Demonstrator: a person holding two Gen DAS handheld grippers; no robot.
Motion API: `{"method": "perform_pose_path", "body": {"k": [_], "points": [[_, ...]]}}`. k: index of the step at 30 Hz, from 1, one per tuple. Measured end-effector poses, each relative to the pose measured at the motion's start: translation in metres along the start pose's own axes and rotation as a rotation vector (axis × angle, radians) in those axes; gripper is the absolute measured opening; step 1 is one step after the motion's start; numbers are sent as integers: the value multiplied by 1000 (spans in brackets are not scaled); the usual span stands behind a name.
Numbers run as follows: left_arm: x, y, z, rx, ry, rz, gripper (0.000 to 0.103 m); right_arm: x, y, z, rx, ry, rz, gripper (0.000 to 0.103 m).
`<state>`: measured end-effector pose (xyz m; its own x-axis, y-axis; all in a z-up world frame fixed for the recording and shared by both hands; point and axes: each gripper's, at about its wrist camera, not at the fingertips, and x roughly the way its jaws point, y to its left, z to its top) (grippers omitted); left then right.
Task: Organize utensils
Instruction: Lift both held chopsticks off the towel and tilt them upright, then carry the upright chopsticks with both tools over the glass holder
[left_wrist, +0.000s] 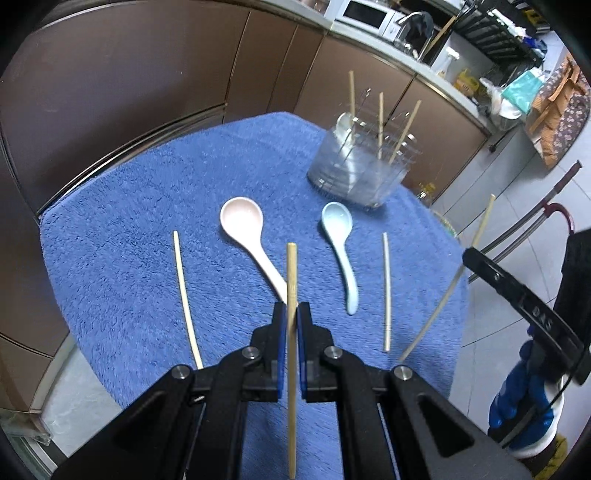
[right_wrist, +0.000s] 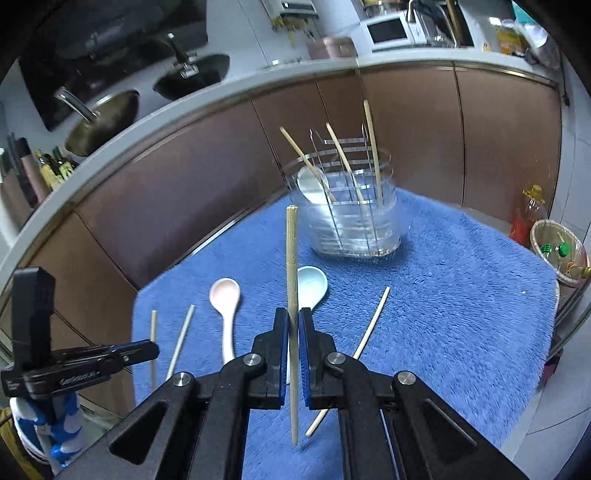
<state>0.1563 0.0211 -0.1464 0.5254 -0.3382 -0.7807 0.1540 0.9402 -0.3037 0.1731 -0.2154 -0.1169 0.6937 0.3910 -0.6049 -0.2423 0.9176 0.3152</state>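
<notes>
My left gripper (left_wrist: 291, 308) is shut on a wooden chopstick (left_wrist: 291, 266), held upright above the blue towel (left_wrist: 129, 240). On the towel lie a pink spoon (left_wrist: 242, 221), a pale blue spoon (left_wrist: 336, 221) and two loose chopsticks (left_wrist: 186, 295) (left_wrist: 386, 291). My right gripper (right_wrist: 293, 314) is shut on another chopstick (right_wrist: 292, 251); it also shows at the right of the left wrist view (left_wrist: 471, 260). A clear utensil holder (right_wrist: 351, 221) stands at the towel's far side with three chopsticks and a white spoon in it. The left gripper (right_wrist: 153, 349) appears at the left of the right wrist view.
Brown cabinets (right_wrist: 184, 192) curve behind the towel under a counter with a wok (right_wrist: 99, 122), a sink (right_wrist: 192, 75) and a microwave (right_wrist: 388, 31). A basket with bottles (right_wrist: 557, 247) and an oil bottle (right_wrist: 533, 210) stand on the floor to the right.
</notes>
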Motion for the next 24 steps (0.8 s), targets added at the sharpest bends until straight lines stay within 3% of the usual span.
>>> {"method": "perform_pose_path", "body": {"k": [11,24], "points": [[-63,-30,-18,18,-167,-37,5,-83,43,-14,-65,-158,30,6],[-128,-56,-50,71,-382,23,5,-137,69,-37,-117,-286,23,6]]}}
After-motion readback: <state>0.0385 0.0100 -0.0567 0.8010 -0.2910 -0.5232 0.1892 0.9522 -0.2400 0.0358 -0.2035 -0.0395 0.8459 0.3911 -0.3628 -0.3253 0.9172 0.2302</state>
